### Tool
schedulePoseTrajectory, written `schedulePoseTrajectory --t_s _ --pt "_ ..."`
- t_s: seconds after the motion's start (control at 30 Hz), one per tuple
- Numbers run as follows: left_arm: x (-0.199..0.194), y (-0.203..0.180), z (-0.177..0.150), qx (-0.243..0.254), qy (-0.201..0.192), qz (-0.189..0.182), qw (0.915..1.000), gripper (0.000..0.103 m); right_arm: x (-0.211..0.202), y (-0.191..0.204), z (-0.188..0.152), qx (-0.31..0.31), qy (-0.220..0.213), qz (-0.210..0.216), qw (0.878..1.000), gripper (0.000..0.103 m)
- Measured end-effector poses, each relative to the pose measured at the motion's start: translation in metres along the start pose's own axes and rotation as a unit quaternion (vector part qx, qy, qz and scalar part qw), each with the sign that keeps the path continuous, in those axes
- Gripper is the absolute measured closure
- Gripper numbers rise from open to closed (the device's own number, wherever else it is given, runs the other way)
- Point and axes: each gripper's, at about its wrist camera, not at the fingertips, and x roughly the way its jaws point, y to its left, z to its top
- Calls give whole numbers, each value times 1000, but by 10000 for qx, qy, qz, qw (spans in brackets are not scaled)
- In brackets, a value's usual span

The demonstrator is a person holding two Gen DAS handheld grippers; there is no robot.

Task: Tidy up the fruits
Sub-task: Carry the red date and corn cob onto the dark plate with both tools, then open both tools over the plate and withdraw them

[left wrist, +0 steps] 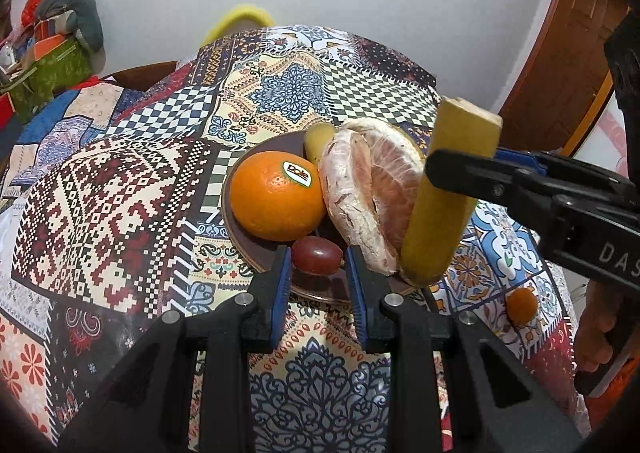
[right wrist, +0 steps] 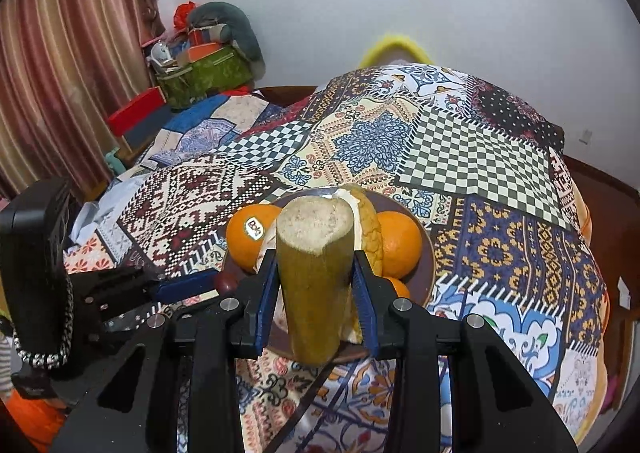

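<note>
A brown plate [left wrist: 256, 259] holds an orange with a Dole sticker [left wrist: 276, 195], a peeled pomelo [left wrist: 366, 197], a red grape [left wrist: 317, 255] and a small yellow fruit [left wrist: 318, 141]. My left gripper [left wrist: 316, 281] is open, its blue pads either side of the grape at the plate's near rim. My right gripper [right wrist: 316, 299] is shut on a cut yellow-green banana piece [right wrist: 316, 273], held upright over the plate's near right edge; the piece also shows in the left wrist view [left wrist: 444, 197]. A second orange [right wrist: 400, 239] lies behind the pomelo.
A small orange fruit [left wrist: 521, 305] lies on the patchwork tablecloth [left wrist: 120, 193] right of the plate. Boxes and a green bag [right wrist: 208, 73] are piled at the far left. A yellow chair back [right wrist: 394, 47] stands behind the table.
</note>
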Motion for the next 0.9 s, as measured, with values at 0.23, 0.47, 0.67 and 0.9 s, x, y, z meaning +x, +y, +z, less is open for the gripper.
schedulePoseTrajectory --t_s 0.23,0.47,0.67,0.9 --pt "8 3 2 -43 88 -30 9999 76 14 5 7 -139 90 -96 9998 70" --pt "12 4 2 -104 222 -70 9997 69 14 4 8 -150 100 -215 9996 69" --pt "-4 7 2 -222 148 -75 9996 69 -4 -1 7 -94 -34 -262 9996 61" --pt "-42 -8 0 -94 -110 9 9999 69 -40 -5 -2 -66 -223 -399 9989 61"
